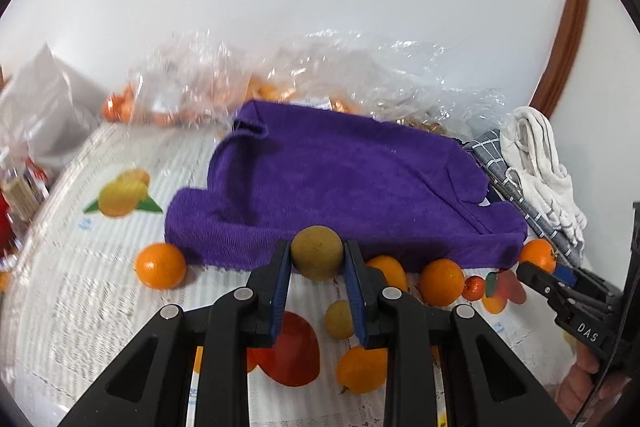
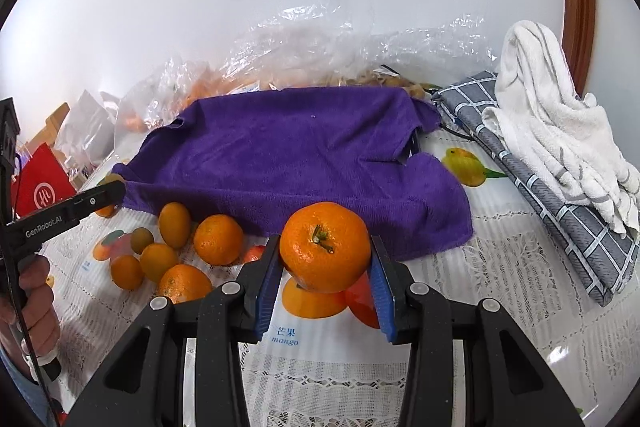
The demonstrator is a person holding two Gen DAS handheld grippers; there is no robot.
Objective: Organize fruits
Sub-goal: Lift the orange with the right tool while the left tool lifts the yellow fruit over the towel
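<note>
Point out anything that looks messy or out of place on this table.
The purple towel lies rumpled, one corner folded over. Loose oranges sit scattered along its front edge. Behind it, a crumpled plastic bag sprawls open.

The right gripper carries the white letters "DAS" on its black body. The left gripper carries "GenRobot.AI" along its arm. The tablecloth is printed "芒果" over "mango" in blue. The red bag shows a white circular logo; its character is not clearly legible.
</note>
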